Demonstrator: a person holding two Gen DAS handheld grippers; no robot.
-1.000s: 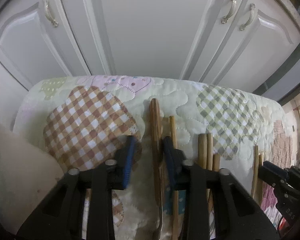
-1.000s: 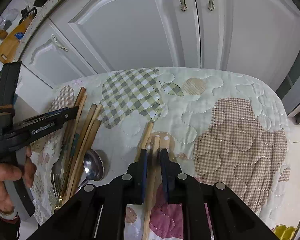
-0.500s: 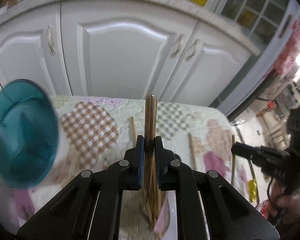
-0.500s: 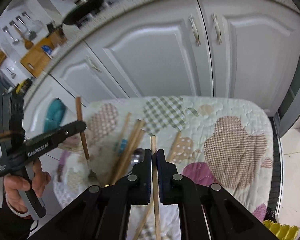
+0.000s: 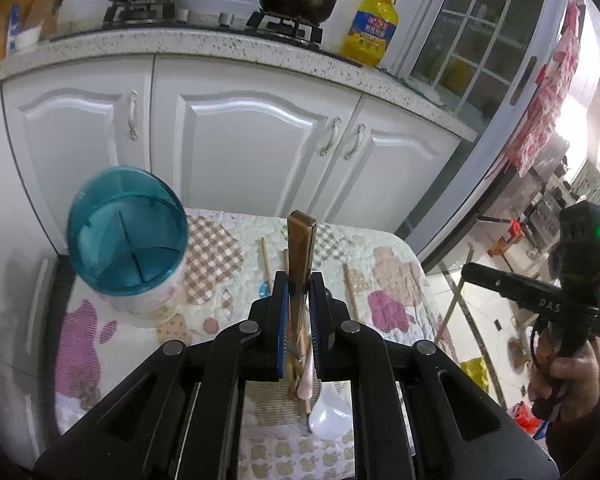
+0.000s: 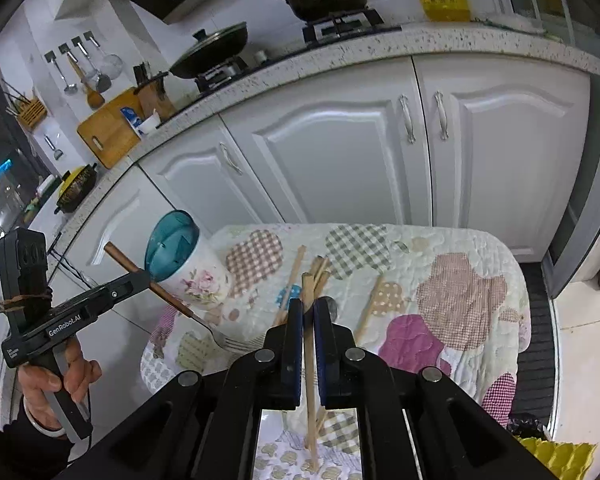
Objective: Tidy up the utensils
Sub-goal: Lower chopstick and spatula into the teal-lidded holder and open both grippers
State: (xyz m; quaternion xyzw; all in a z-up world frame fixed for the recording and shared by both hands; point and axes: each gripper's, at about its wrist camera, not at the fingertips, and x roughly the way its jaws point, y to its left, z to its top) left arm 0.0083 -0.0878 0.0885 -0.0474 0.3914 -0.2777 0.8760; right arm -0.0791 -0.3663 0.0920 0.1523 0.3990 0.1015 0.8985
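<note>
Left wrist view: the left gripper (image 5: 299, 314) is pinched on the wooden handle of a fork (image 5: 301, 252), held clear above the quilted cloth (image 5: 384, 264). The teal-rimmed utensil holder (image 5: 128, 236) stands on the cloth to the left; a white spoon (image 5: 329, 414) lies below the jaws. Right wrist view: the right gripper (image 6: 308, 320) is pressed together on a single chopstick (image 6: 308, 304), raised off the cloth. Loose chopsticks (image 6: 320, 270) are seen lying beside a metal spoon (image 6: 332, 306).

light: dim, cool indoor | glare: bright window far right | edges: fisheye-bent, black corners
</note>
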